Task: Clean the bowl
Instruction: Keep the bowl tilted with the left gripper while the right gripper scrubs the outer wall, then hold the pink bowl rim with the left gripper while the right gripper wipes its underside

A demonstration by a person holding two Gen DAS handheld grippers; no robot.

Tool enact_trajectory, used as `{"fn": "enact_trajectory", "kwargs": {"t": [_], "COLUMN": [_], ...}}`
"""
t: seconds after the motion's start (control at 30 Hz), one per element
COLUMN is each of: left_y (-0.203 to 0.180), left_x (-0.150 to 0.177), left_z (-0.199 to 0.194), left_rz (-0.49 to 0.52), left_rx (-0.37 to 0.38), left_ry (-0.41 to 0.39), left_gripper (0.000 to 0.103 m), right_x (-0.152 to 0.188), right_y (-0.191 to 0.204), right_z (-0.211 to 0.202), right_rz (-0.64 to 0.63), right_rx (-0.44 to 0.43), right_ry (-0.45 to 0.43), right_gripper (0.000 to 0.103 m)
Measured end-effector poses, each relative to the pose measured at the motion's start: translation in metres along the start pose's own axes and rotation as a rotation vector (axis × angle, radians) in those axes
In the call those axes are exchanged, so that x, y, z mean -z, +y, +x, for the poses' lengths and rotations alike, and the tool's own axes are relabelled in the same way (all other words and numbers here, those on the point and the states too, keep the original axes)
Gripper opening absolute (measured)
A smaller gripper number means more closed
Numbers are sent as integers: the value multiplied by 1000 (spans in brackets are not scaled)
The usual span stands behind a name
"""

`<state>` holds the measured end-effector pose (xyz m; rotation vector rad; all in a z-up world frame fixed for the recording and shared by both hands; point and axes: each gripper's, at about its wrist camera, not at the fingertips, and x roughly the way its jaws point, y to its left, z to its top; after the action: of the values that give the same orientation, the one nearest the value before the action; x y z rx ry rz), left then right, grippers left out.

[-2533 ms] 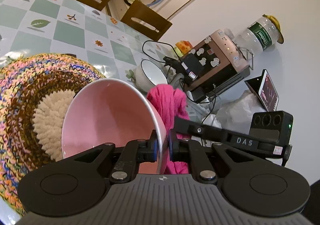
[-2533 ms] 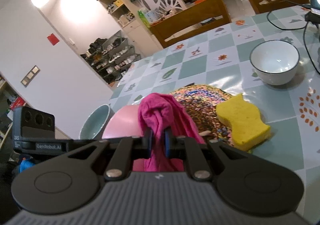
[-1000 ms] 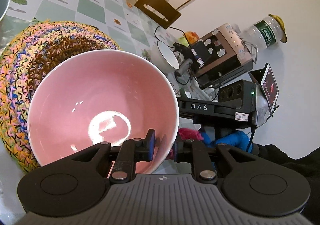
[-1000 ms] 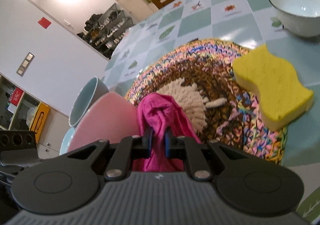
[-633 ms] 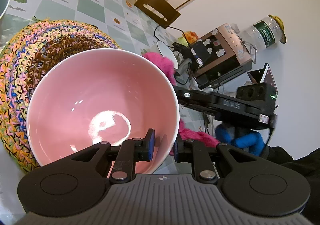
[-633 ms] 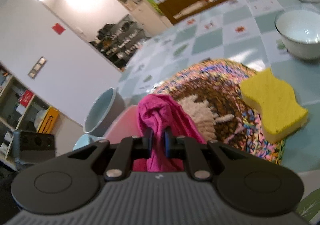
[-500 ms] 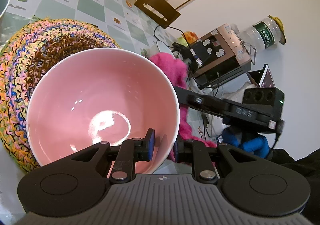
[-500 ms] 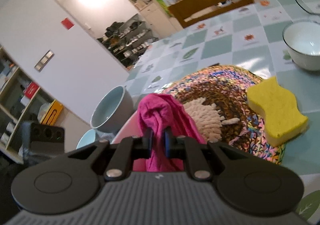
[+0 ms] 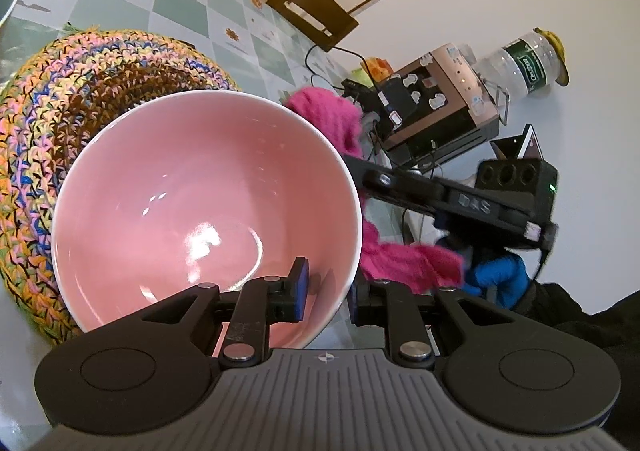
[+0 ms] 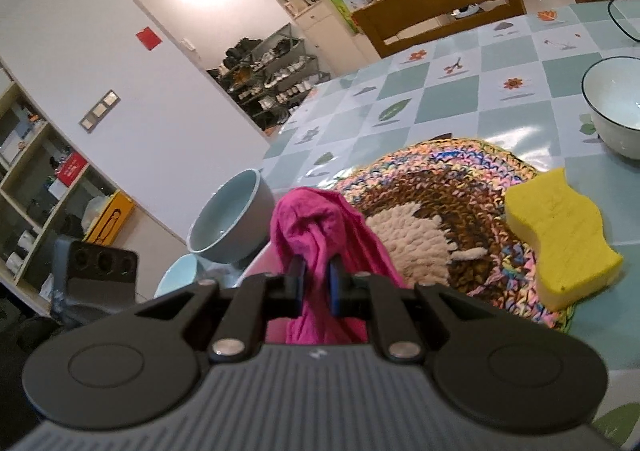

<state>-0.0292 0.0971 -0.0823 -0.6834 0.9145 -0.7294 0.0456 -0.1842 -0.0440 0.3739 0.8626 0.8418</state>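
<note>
Right now the left gripper (image 9: 324, 293) pinches the near rim of the pink bowl (image 9: 200, 211), one jaw inside and one outside, holding it tilted above the woven mat (image 9: 80, 83) with its mouth facing back toward the holder. Beside it on the right, just past the rim, the right gripper (image 10: 316, 283) has its jaws pressed together on the magenta cloth (image 10: 320, 223). To wipe, that cloth would have to swing leftward over the rim and into the hollow.

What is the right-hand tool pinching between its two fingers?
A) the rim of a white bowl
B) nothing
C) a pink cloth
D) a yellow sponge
C: the right gripper is shut on the pink cloth, while the yellow sponge lies untouched on the woven mat.
</note>
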Motion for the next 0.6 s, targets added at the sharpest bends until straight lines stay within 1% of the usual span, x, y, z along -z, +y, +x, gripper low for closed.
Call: {"fn": "enact_trajectory", "kwargs": {"t": [0.17, 0.3, 0.47, 0.6], "left_y": [0, -1, -5, -11], "left_x": [1, 1, -4, -13], "left_z": [0, -1, 1, 1], "left_rz": [0, -4, 4, -1], "left_rx": [-2, -8, -26, -29], "left_ry": [1, 4, 22, 3], "left_gripper": [22, 23, 23, 21], "right_x": [-3, 1, 7, 8], "right_y": [-14, -22, -23, -21], "right_z": [21, 32, 34, 33], "right_rz": [23, 37, 39, 32], "right_rx": [38, 59, 65, 61], "right_ry": [23, 51, 61, 60], "right_gripper": [13, 13, 13, 13]}}
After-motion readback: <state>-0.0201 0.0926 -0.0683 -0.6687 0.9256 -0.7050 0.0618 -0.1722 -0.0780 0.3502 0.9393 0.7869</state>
